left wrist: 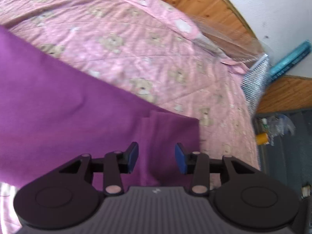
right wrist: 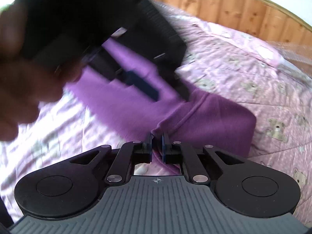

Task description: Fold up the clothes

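A purple garment lies spread on the pink bear-print bedspread. My left gripper is open just above a folded flap of the garment near its corner, holding nothing. My right gripper is shut on a bunched edge of the purple garment and lifts it slightly. In the right wrist view the left gripper shows blurred at the upper left, over the same garment, with the person's hand behind it.
A wooden headboard runs along the far side of the bed. Beyond the bed's right edge are a metal rack, a teal roll and floor clutter with a yellow spool.
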Motion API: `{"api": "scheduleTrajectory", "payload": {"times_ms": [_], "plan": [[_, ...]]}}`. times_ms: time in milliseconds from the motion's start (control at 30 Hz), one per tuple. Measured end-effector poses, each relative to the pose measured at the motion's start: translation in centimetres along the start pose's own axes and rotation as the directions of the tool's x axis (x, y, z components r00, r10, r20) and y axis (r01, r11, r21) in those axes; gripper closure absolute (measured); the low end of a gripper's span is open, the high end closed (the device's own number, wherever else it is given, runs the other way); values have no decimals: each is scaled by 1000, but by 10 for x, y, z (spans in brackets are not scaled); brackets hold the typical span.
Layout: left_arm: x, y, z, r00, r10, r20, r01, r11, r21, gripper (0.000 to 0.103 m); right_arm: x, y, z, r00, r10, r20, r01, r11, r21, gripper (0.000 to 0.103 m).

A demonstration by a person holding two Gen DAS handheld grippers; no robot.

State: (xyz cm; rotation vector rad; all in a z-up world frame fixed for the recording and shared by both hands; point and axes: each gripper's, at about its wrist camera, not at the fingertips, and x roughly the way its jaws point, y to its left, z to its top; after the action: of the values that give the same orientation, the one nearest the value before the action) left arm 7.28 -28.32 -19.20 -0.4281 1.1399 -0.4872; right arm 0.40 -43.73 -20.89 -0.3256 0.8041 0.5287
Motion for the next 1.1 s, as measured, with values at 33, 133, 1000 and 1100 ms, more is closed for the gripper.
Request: {"api": "scheduleTrajectory", "payload": {"times_ms": [33, 133, 1000, 1100], "plan": [[4, -4, -1, 1000, -5, -11, 5, 1000, 17, 61, 2, 3, -4, 1000, -4, -7, 4, 1000, -10, 97], [28, -9, -4, 996, 62, -58, -57, 995, 86, 61, -2, 2, -6, 1000, -8, 11, 8, 1000, 4, 93], [44, -31, 24, 958, 277, -75, -249, 933, 261, 48, -23, -65, -22, 999, -48, 9, 40, 901, 433, 53], [21, -40, 29, 976, 216, -39, -202, 953, 227, 41, -47, -65, -24, 984, -173, 34, 135, 865, 484, 28]]}}
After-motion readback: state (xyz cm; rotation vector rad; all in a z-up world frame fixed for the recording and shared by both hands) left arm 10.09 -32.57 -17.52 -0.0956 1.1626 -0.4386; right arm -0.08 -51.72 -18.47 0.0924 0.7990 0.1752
